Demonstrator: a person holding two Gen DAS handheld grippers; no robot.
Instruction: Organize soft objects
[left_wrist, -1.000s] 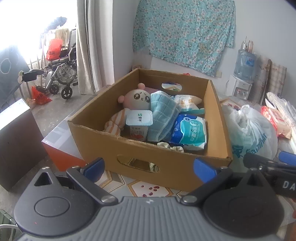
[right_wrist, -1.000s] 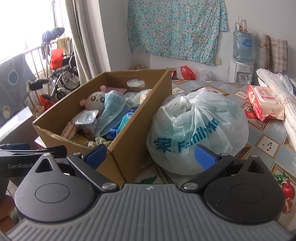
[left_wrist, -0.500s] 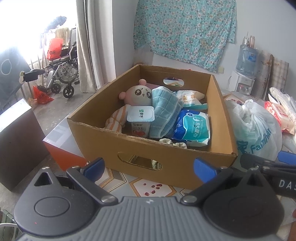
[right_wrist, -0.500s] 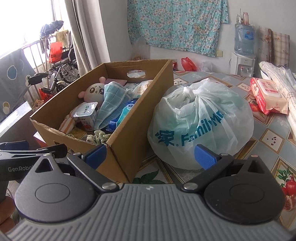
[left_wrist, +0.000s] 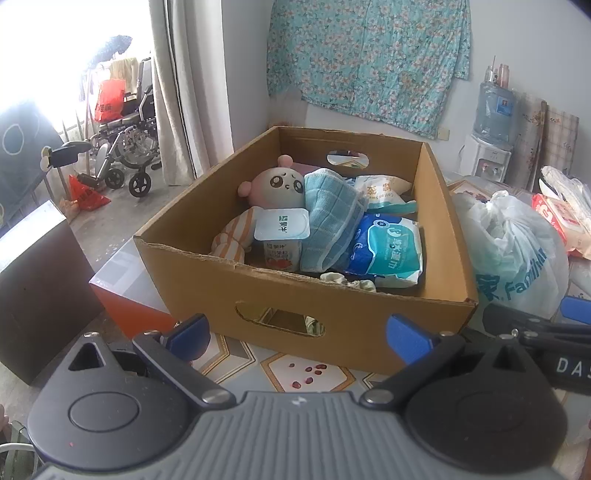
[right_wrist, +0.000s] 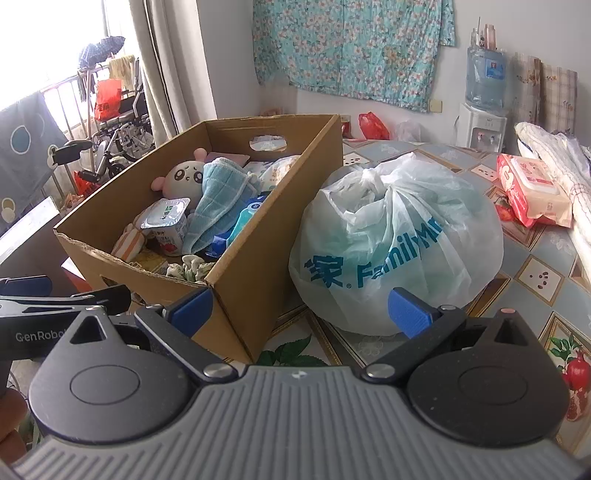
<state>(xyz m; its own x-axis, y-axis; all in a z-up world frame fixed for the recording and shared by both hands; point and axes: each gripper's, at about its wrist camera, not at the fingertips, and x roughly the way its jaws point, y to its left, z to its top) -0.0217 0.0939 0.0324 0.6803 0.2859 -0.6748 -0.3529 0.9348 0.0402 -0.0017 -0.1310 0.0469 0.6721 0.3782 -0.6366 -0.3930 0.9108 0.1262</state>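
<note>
A brown cardboard box (left_wrist: 207, 280) (right_wrist: 258, 266) stands on the tiled table. Inside lie a pale plush doll (left_wrist: 275, 186) (right_wrist: 183, 177), a blue folded towel (left_wrist: 328, 218) (right_wrist: 218, 199), a yogurt cup (left_wrist: 282, 236) (right_wrist: 166, 223), a blue tissue pack (left_wrist: 388, 251) and a snack bag (left_wrist: 382, 190). My left gripper (left_wrist: 297, 332) is open and holds nothing, just in front of the box's near wall. My right gripper (right_wrist: 299, 308) is open too, between the box corner and a tied white plastic bag (right_wrist: 399, 240) (left_wrist: 513, 251).
A red wet-wipes pack (right_wrist: 528, 188) and a white cloth (right_wrist: 554, 155) lie at the table's right. A water dispenser (right_wrist: 480, 103) stands at the back wall. An orange-and-white box (left_wrist: 122, 284), a dark cabinet (left_wrist: 37, 295) and a wheelchair (left_wrist: 122, 155) are to the left.
Both grippers have risen and tilted down a little, so more of the box's inside shows. Nothing in the box has moved, and both grippers stay open.
</note>
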